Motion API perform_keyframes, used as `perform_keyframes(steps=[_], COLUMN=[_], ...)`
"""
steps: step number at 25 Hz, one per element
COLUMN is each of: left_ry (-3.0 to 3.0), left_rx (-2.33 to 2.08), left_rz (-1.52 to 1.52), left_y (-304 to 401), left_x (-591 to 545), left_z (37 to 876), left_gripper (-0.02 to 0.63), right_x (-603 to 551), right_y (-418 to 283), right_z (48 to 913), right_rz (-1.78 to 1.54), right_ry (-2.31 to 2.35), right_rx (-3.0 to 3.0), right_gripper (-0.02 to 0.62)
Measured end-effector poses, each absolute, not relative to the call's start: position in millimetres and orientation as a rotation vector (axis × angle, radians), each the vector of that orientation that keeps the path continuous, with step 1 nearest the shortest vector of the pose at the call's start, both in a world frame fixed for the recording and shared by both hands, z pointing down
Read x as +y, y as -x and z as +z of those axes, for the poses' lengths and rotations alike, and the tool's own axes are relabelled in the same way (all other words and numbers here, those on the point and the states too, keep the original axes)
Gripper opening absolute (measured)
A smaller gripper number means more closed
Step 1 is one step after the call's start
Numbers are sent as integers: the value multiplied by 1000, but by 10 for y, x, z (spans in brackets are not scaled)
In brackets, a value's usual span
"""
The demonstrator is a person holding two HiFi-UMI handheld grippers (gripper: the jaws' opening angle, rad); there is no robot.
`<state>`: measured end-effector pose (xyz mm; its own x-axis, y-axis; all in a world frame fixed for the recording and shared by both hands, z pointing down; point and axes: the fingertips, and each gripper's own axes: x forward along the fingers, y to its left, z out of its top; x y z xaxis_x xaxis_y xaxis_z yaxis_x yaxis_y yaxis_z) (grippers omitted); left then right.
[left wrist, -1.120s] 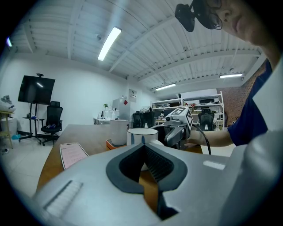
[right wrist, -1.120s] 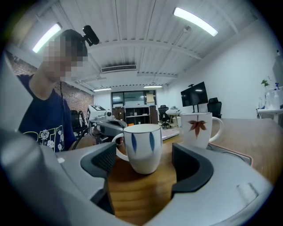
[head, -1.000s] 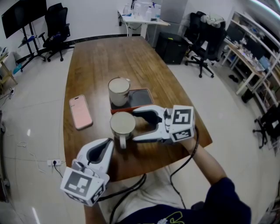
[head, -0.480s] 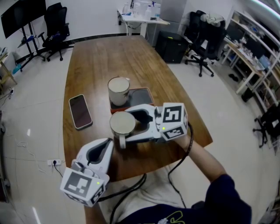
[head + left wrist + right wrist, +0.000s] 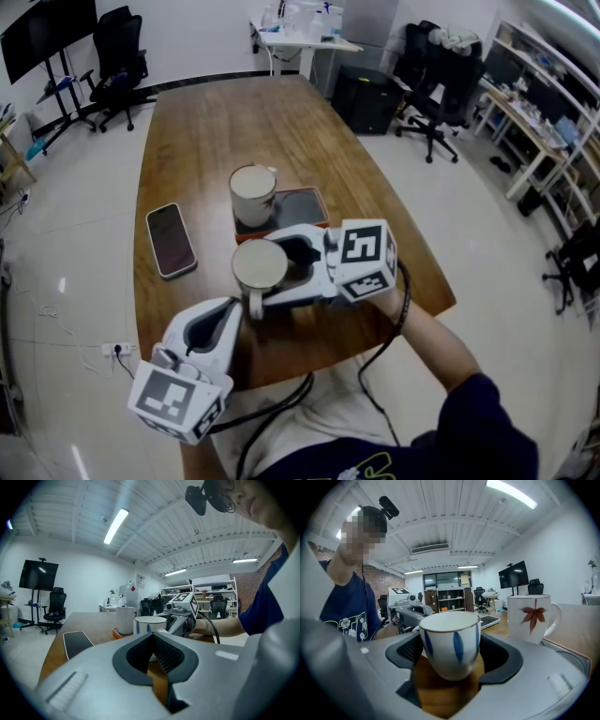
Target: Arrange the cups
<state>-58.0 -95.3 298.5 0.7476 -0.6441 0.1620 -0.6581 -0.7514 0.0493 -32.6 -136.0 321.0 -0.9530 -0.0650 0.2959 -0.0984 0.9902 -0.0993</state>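
Right gripper (image 5: 274, 269) clamped on blue-leaf cup (image 5: 258, 262), pads on both sides. Cup seems just off table (image 5: 244, 122), near front edge. Likely bound for orange-rimmed tray (image 5: 302, 208) just beyond. Maple-leaf mug (image 5: 253, 194) takes tray's left part; right part bare. Left gripper (image 5: 230, 311) closed, empty, parked near cup's handle: possible snag. Phone (image 5: 171, 239) lies left, out of way.

The tabletop (image 5: 216, 131) is varnished wood with a soft sheen. The blue-striped cup (image 5: 451, 639) and the leaf cup (image 5: 532, 616) are smooth glazed ceramic. The left tongs (image 5: 151, 635) and right tongs (image 5: 452, 657) are matt grey plastic with ribbed black pads. The phone (image 5: 171, 239) has a glossy screen.
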Motion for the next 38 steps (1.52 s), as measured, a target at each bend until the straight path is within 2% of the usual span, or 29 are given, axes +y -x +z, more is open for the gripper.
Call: perform_keyframes(steps=[5,17,31,38], left_ry=[-2841,-2843,-2848,-2840], left_rx=[-1057,-1061,-1060,-1054], left_rz=[207,197,209,202], left_y=[637,654,584,586], left_x=[-960,-947,-946,-953], left_z=[2986,3014,2936,2954], left_gripper=[3,3,3,3], right_x=[-1355,-1454,-2165,-2581], right_y=[328,94,-834,-904], right_z=[3135,3083,2606,2727], right_rz=[49,119,162,167], right_ry=[-216,-346,-1023,-1179], right_rx=[-2862,-2927,-2998,-2879], right_gripper=[368,366,365,365])
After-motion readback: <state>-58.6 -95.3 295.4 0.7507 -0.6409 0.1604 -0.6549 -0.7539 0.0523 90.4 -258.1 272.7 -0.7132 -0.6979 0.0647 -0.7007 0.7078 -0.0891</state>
